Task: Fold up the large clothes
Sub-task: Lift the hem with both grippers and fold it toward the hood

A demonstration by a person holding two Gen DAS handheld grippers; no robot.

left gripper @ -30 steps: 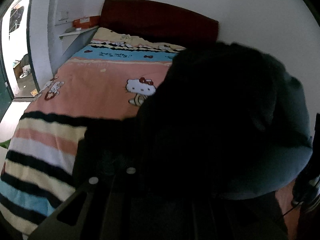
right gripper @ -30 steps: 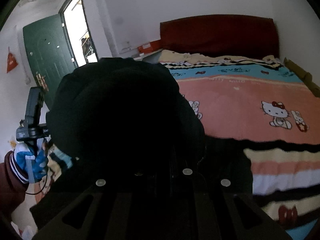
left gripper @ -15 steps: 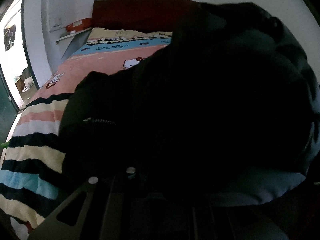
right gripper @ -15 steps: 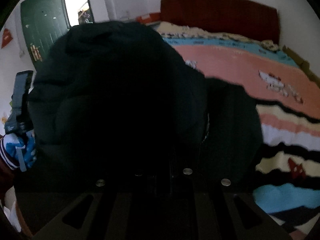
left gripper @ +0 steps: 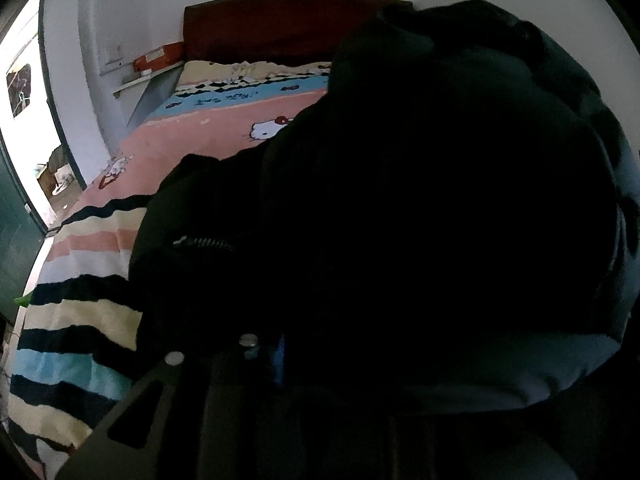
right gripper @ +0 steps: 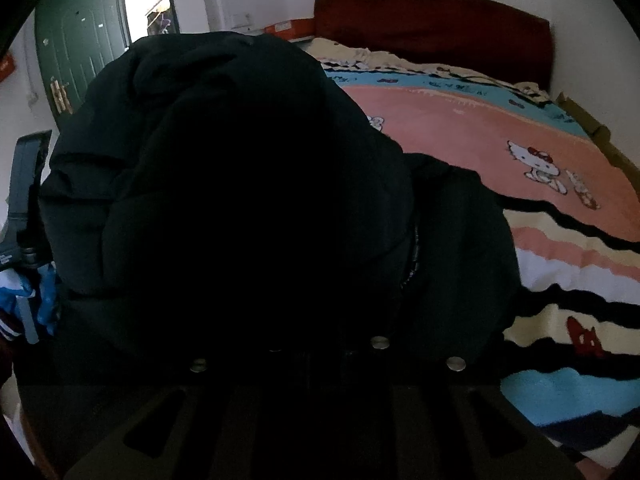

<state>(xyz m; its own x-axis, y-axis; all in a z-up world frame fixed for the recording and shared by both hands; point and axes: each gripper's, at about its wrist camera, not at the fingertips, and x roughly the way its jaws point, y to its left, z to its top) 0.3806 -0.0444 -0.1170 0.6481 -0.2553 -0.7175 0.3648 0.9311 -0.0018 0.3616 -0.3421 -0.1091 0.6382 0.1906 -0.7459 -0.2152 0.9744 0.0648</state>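
A bulky black jacket (left gripper: 420,200) is being laid folded on the bed (left gripper: 168,148), the left hand-held gripper (left gripper: 264,356) opening to release it, the right hand-held gripper (right gripper: 312,356) being kept nearly closed, its grip unseen; further folds are probably remaining.

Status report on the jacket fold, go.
Left gripper fingers opening, right gripper fingers buried in cloth, grip unclear. Black padded jacket bunched on striped bedspread. Jacket blocks both cameras; nothing else in the way.
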